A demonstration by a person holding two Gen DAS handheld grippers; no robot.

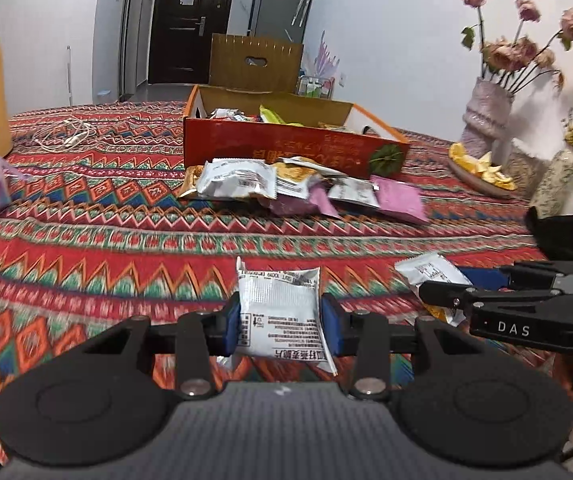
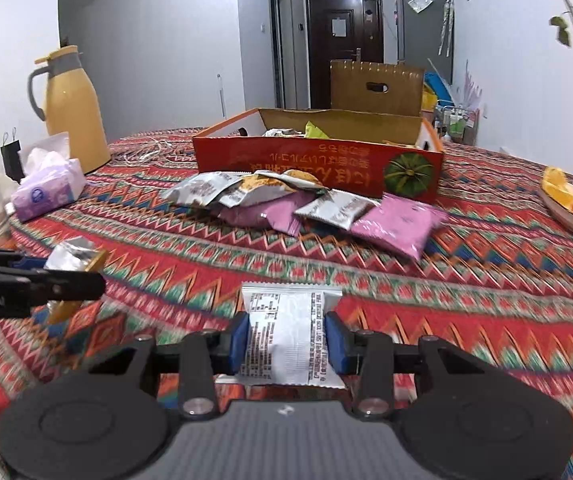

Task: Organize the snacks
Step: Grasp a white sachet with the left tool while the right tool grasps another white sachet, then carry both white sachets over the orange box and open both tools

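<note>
My left gripper [image 1: 281, 320] is shut on a silver snack packet [image 1: 280, 312], held above the patterned tablecloth. My right gripper [image 2: 286, 340] is shut on another silver snack packet [image 2: 290, 336]. The right gripper also shows at the right of the left wrist view [image 1: 438, 292], with its packet [image 1: 430, 270]. The left gripper shows at the left of the right wrist view [image 2: 98, 280], with its packet [image 2: 72, 254]. An open red cardboard box [image 1: 286, 148] [image 2: 314, 156] holds several snacks. A pile of silver, pink and orange packets [image 1: 298, 188] [image 2: 298, 200] lies in front of it.
A yellow thermos jug [image 2: 72, 120] and a purple tissue pack [image 2: 46, 192] stand at the left. A white cable [image 1: 66, 136] lies behind. A plate of orange peel [image 1: 482, 172] and vases of dried flowers [image 1: 486, 116] stand at the right.
</note>
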